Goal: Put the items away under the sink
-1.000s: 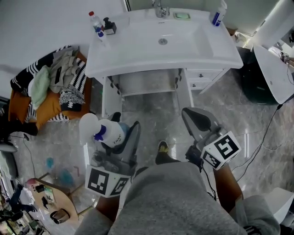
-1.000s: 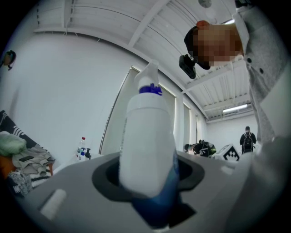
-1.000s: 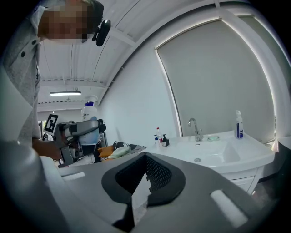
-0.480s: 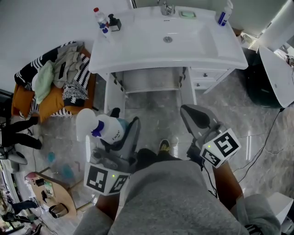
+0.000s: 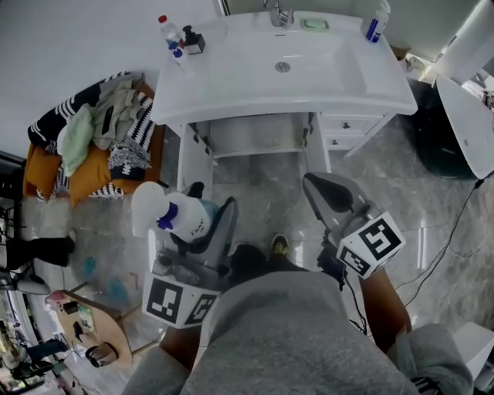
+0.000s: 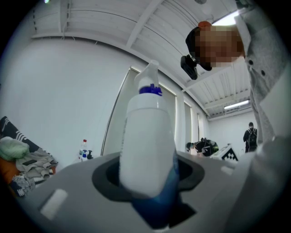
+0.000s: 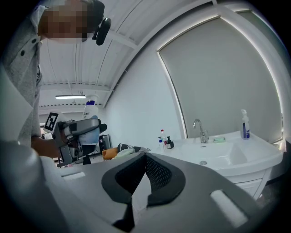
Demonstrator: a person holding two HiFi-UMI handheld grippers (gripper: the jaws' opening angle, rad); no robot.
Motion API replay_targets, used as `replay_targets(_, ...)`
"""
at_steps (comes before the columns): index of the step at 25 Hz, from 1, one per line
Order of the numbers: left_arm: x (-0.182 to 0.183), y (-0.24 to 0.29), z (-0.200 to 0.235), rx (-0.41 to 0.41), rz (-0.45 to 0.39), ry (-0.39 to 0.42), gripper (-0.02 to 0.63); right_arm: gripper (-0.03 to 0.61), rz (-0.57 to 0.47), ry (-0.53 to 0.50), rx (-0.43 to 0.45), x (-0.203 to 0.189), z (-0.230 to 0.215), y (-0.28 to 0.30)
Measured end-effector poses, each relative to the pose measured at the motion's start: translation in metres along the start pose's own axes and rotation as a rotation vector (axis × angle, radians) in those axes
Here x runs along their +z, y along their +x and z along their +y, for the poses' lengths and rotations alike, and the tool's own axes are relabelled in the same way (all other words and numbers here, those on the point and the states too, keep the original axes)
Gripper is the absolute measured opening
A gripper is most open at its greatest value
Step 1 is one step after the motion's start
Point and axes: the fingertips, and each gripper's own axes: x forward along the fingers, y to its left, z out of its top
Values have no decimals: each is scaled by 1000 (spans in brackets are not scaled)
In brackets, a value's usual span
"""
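A white spray bottle (image 5: 176, 218) with a blue collar stands upright in my left gripper (image 5: 202, 231), which is shut on its body, low over the floor in front of the vanity. In the left gripper view the bottle (image 6: 146, 145) fills the space between the jaws of the left gripper (image 6: 150, 186), nozzle up. My right gripper (image 5: 330, 197) hangs to the right at the same height, shut with nothing in it; its pads (image 7: 154, 175) meet. The white sink vanity (image 5: 231, 85) is ahead, with an open bay (image 5: 258, 139) beneath the basin.
On the counter stand small bottles (image 5: 171, 37), a black dispenser (image 5: 193, 40), a green soap dish (image 5: 314, 25) and a blue-labelled bottle (image 5: 378, 21). Drawers (image 5: 343, 131) sit right of the bay. A laundry pile (image 5: 96, 131) lies left, a black bin (image 5: 432, 135) right.
Both grippers keep almost the same pose and the bottle stays in the left one. The vanity sits slightly higher in the head view.
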Motion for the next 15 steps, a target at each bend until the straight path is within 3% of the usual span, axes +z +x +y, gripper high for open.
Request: replay_targets(15, -7, -2, 21, -62, 10, -34, 222, -3, 30, -66, -77, 7, -1, 8)
